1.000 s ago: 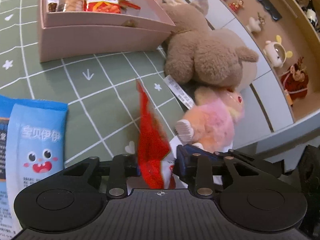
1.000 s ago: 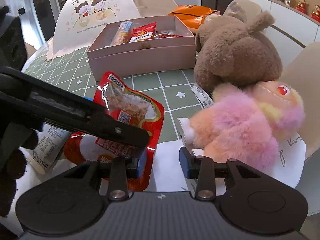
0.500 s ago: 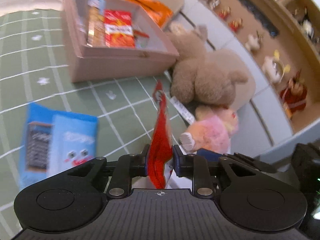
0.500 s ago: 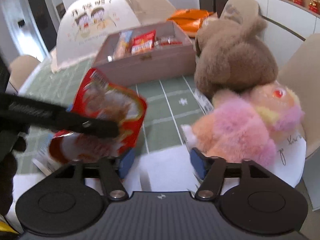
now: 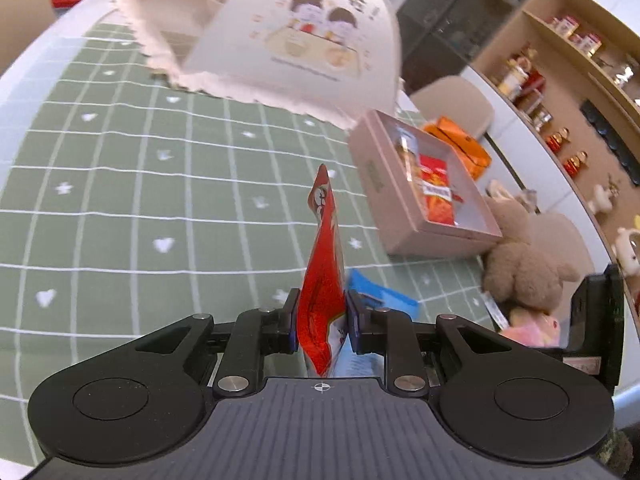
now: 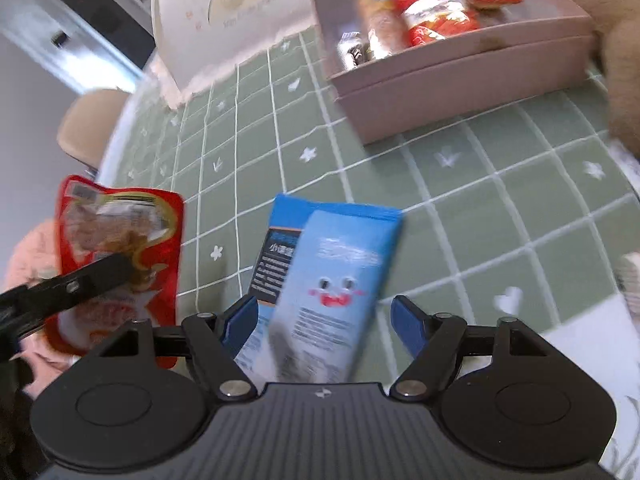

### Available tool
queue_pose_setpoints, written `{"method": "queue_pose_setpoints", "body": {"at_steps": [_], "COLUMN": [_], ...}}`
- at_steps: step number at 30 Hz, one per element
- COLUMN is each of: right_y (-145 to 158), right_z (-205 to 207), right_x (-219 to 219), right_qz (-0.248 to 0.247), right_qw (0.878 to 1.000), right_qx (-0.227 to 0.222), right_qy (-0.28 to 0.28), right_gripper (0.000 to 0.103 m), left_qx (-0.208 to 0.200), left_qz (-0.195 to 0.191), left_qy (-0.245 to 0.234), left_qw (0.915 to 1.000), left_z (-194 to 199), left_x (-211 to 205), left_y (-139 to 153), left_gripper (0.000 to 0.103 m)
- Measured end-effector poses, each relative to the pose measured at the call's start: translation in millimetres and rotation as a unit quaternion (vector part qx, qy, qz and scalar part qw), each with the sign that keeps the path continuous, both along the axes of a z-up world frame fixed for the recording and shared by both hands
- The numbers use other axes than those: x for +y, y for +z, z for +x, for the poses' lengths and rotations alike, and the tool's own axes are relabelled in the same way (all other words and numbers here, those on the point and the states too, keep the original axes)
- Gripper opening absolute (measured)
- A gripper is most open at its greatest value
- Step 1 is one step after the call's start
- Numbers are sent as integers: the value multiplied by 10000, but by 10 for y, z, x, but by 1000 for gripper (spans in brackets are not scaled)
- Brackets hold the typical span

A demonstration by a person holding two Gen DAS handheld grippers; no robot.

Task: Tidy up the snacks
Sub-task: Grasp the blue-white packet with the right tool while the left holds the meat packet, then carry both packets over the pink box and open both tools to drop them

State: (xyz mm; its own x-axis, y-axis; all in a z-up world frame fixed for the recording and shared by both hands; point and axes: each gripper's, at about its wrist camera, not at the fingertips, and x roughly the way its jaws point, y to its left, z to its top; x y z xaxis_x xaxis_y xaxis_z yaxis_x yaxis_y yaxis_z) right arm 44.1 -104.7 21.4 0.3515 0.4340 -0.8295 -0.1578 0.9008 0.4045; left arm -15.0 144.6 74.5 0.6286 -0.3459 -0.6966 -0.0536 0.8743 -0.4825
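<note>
Partly done: several packets already inside the pink cardboard box (image 6: 460, 76). Glossy red snack pouch (image 5: 322, 280) pinched in left gripper (image 5: 322, 322), airborne; right gripper (image 6: 324, 320) spread wide over light-blue packet (image 6: 332, 276) (flat on green mat).

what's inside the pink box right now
The pink box holds a red snack bag, a long tan packet beside it and a small dark wrapper near the front wall. That wall hides the box floor and anything lying under them.
</note>
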Motion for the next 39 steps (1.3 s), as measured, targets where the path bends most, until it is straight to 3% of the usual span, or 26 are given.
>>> {"method": "queue_pose_setpoints", "body": {"at_steps": [5,9,16,23,26,29,31,34,37,39], "right_y": [-50,-125,-51,287,531,787,931,1085,1127,1132], "right_z": [66,56,-117,-305,-385,-461,-507,-557,-543,-561], "right_x": [626,851,507,-387,-737,-964,-1060,-1163,-1188,-1180], "right_qz": [-1149,-1749,-1806,-1933,-1839,-1766,-1682,-1557,-1556,-1591], "right_qw": [9920,9804,9710,9713,9702,9633,9581,9515,9496,9485], "right_qx": [-279,-617,-943,-1300,-1578,-1997,-2270,-2566,-2642,-2680], "right_qy": [435,669,1249,469,27,-307,-477,-675,-649,-560], "right_gripper": [97,99,83,83,83,83,83,84,84,84], "left_qx": [109,175,201,303,-44,-792,-1281,-1707,-1433,-1082], "left_qz": [115,69,-122,-861,-1204,-1182,-1237,-1238,-1849,-1868], "left_qy": [211,142,-316,-1058,-1397,-1628,-1654,-1479,-1260,-862], "left_qw": [9997,9997,9992,9902,9828,9763,9700,9663,9641,9726], "left_z": [-46,-63,-43,79,211,414,622,977,1568,1823], "left_x": [117,119,-190,-658,-836,-961,-1008,-1079,-1091,-1057], "left_y": [-67,-115,-142,-127,165,683,1042,1388,1333,1134], "left_gripper": [27,27,27,27,27,27,27,27,28,28]}}
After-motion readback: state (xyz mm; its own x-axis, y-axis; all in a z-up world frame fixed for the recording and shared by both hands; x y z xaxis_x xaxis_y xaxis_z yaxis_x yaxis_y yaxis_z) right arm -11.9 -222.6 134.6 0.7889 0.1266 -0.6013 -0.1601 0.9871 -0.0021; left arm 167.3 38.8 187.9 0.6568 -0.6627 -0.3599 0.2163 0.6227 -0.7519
